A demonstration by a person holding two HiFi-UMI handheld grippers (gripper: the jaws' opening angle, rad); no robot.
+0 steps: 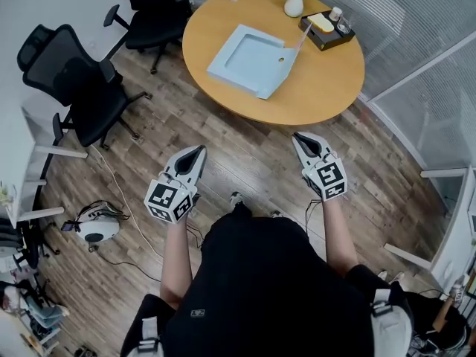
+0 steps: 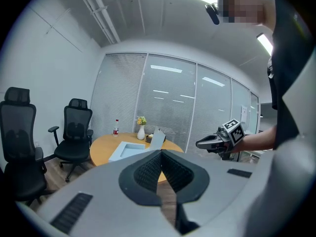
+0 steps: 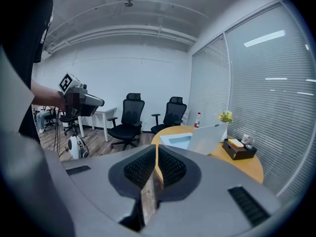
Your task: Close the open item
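Approach stage, seen from the head view. The open item, a pale blue box (image 1: 245, 56), lies on the round wooden bench (image 1: 327, 88) with its lid (image 1: 291, 52) raised on the side towards the black tray (image 1: 327, 32). The left gripper (image 1: 199, 149) and right gripper (image 1: 297, 136) are held over the wooden floor (image 1: 245, 155), well apart from the bench. In the left gripper view the jaws are pressed together on nothing; in the right gripper view the jaws are drawn to a bare slit, likewise empty. Probable hazards: closed jaws can only push, so a nudge low on the lid would likely slide the light box across the bench instead of folding it. A wide swing past the lid could also strike the tray or the vase (image 1: 294, 4) near it. Steadying the base with one gripper would likely lessen both.
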